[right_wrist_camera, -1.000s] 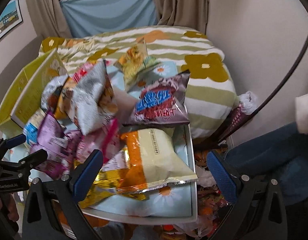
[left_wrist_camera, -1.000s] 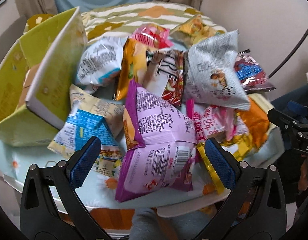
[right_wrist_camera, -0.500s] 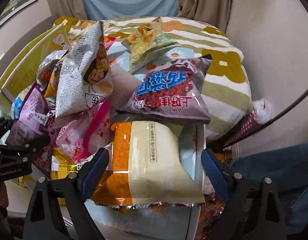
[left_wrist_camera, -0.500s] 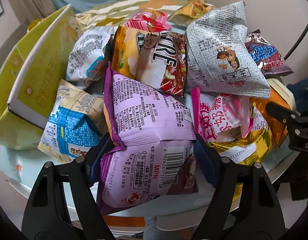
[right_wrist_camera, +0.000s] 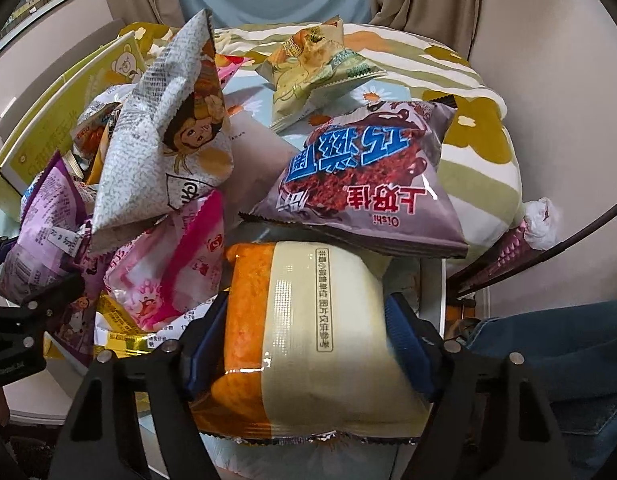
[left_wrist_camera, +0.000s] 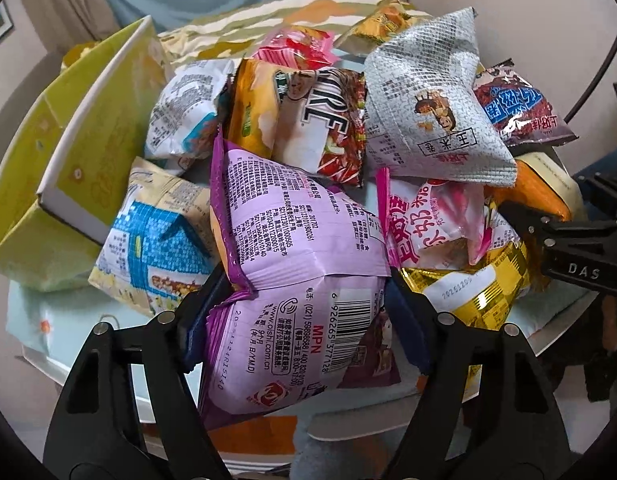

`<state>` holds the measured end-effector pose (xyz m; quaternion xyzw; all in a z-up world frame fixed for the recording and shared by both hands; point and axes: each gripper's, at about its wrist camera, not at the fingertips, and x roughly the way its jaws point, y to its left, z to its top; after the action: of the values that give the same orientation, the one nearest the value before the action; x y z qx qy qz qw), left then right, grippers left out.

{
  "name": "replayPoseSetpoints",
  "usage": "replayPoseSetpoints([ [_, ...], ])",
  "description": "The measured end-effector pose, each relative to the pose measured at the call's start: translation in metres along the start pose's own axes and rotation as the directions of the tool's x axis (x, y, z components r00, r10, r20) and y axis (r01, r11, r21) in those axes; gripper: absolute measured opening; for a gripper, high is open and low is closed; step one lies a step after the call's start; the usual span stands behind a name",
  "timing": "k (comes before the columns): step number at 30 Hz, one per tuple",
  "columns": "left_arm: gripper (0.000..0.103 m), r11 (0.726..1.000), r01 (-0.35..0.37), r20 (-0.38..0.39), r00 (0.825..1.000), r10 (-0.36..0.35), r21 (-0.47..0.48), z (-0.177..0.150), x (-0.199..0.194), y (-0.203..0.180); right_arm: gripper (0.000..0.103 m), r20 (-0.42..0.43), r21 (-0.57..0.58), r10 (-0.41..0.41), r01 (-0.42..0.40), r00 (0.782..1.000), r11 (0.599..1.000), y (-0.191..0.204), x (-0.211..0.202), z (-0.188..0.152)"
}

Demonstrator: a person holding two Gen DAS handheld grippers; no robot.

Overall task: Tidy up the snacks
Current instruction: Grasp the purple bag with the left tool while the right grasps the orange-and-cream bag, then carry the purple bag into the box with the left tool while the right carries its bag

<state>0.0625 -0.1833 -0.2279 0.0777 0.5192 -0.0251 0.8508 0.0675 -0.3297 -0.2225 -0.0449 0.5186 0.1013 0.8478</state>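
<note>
Step in hand: pick-up, two packets at once. Left gripper (left_wrist_camera: 304, 316) jaws just closed onto purple snack bag (left_wrist_camera: 296, 280), near edge of bench (left_wrist_camera: 32, 312); long axis near-to-far. Right gripper (right_wrist_camera: 308, 344) jaws just closed onto orange-and-cream bag (right_wrist_camera: 312, 336), likewise aligned. Next: lift clear, toward yellow box (left_wrist_camera: 80, 152), far left.

**Two snack bags pinched in a heaped pile**

A purple bag (left_wrist_camera: 304, 280), barcode side up and puffed, sits squeezed between the left gripper's (left_wrist_camera: 304, 312) pads. An orange-and-cream bag (right_wrist_camera: 308, 340) bulges between the right gripper's (right_wrist_camera: 308, 344) pads. Beyond them lie a silver bag (left_wrist_camera: 432, 112) and a brown chocolate bag (right_wrist_camera: 368, 184).
</note>
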Motion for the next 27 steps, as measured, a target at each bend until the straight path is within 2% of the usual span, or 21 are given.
replayPoseSetpoints([
  [3, 0.075, 1.000, -0.002, 0.006, 1.000, 0.002, -0.005, -0.001, -0.004, 0.003, 0.062, -0.004, -0.009, -0.001, 0.001, 1.000, 1.000, 0.002, 0.001, -0.002],
  [6, 0.074, 1.000, -0.005, 0.018, 1.000, 0.005, -0.002, -0.003, -0.011, 0.008, 0.059, -0.003, -0.016, -0.004, 0.004, 1.000, 1.000, 0.002, -0.002, -0.004],
  [19, 0.074, 1.000, 0.004, 0.122, 0.993, -0.005, 0.007, 0.004, -0.066, 0.014, 0.059, 0.042, 0.031, -0.022, 0.021, 0.999, 0.999, 0.003, -0.049, -0.011],
  [23, 0.073, 1.000, 0.012, 0.170, 0.985, -0.008, -0.020, 0.007, -0.092, 0.020, 0.059, 0.073, 0.029, -0.011, 0.009, 0.997, 1.000, 0.008, -0.071, -0.013],
  [27, 0.073, 0.998, 0.020, 0.221, 0.975, -0.005, -0.068, 0.016, -0.119, 0.037, 0.059, 0.126, 0.029, 0.005, -0.009, 0.992, 1.000, 0.011, -0.100, 0.000],
])
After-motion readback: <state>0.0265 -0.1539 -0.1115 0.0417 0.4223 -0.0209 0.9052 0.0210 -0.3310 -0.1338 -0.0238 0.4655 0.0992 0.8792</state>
